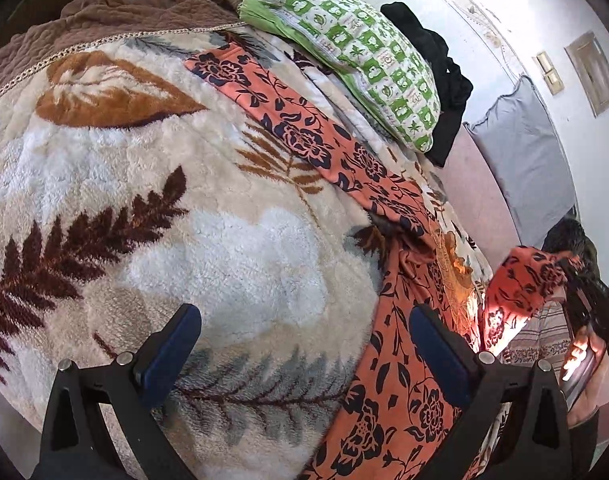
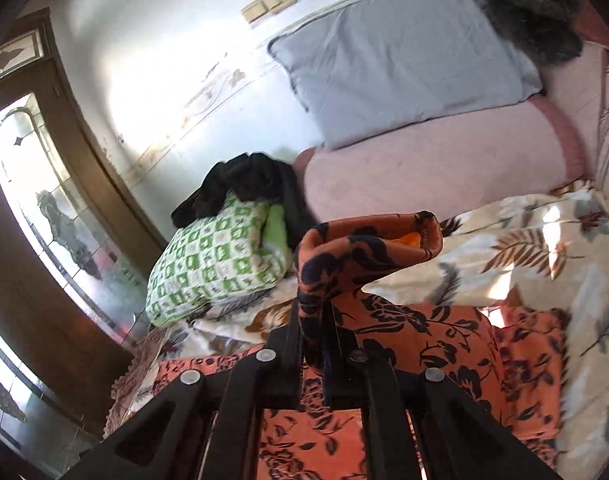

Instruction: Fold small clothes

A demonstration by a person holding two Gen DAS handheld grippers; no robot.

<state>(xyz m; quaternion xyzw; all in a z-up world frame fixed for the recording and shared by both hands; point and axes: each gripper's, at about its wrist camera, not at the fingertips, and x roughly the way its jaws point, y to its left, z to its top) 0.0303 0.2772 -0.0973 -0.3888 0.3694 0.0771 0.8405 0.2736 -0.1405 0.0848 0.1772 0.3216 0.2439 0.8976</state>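
An orange garment with a dark floral print (image 1: 300, 136) lies stretched across a fluffy leaf-patterned blanket (image 1: 144, 208) on a bed. My left gripper (image 1: 304, 340) is open and empty, low over the blanket, with its right finger above the garment's near part. My right gripper (image 2: 316, 312) is shut on a corner of the garment (image 2: 364, 248) and holds it lifted above the rest of the cloth (image 2: 424, 336). That lifted corner and the right gripper (image 1: 580, 292) show at the right of the left wrist view.
A green-and-white patterned pillow (image 1: 356, 52) with black clothing (image 1: 444, 80) behind it lies at the bed's far side. A grey pillow (image 2: 400, 60) rests on a pink cover (image 2: 444, 168) by the wall. A brown blanket (image 1: 104, 20) and a glass door (image 2: 44, 200) are nearby.
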